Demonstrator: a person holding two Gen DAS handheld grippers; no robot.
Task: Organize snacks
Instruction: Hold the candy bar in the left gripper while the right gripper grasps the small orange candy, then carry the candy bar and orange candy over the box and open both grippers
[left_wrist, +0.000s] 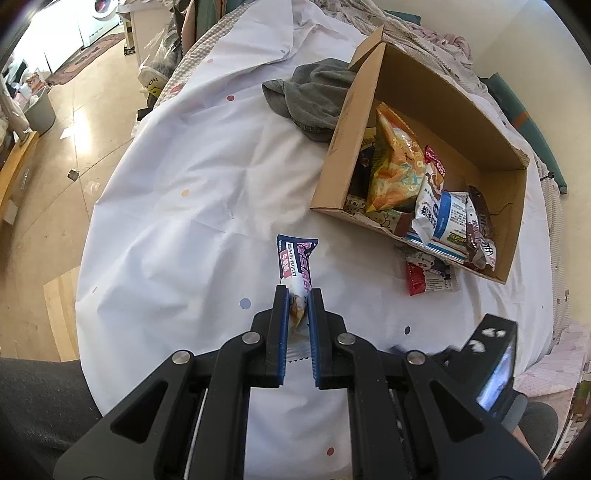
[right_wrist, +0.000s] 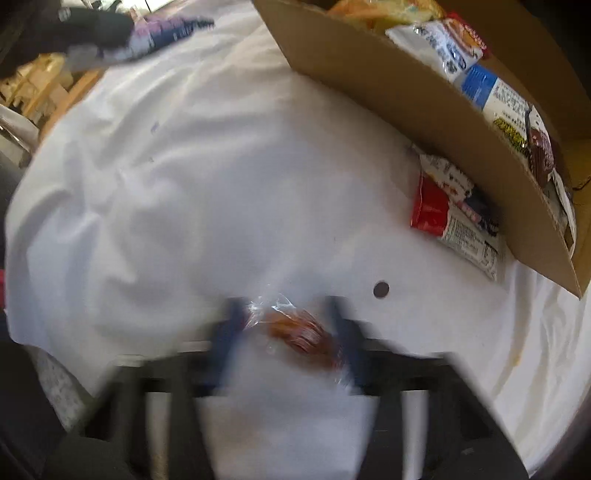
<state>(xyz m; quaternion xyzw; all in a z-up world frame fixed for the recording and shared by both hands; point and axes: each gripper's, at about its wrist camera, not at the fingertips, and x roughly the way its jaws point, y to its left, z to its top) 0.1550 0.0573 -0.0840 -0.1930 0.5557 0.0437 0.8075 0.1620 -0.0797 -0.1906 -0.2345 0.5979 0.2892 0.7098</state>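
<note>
two grippers: left gripper (left_wrist: 299, 295) clamps a purple snack bar (left_wrist: 296, 260); right gripper (right_wrist: 286, 314), blurred, spread around a clear-wrapped pastry (right_wrist: 299, 334).

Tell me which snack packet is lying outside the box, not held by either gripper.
The red-and-white packet on the sheet, tucked partly under the cardboard box; the others are in the box or between fingers.

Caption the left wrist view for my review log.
Left gripper grips a purple snack bar above the white sheet, near the snack-filled cardboard box.

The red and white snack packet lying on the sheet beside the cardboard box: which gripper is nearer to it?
Right. The right gripper sits just short of the red and white snack packet; the left gripper, holding a purple snack bar, is farther left.
</note>
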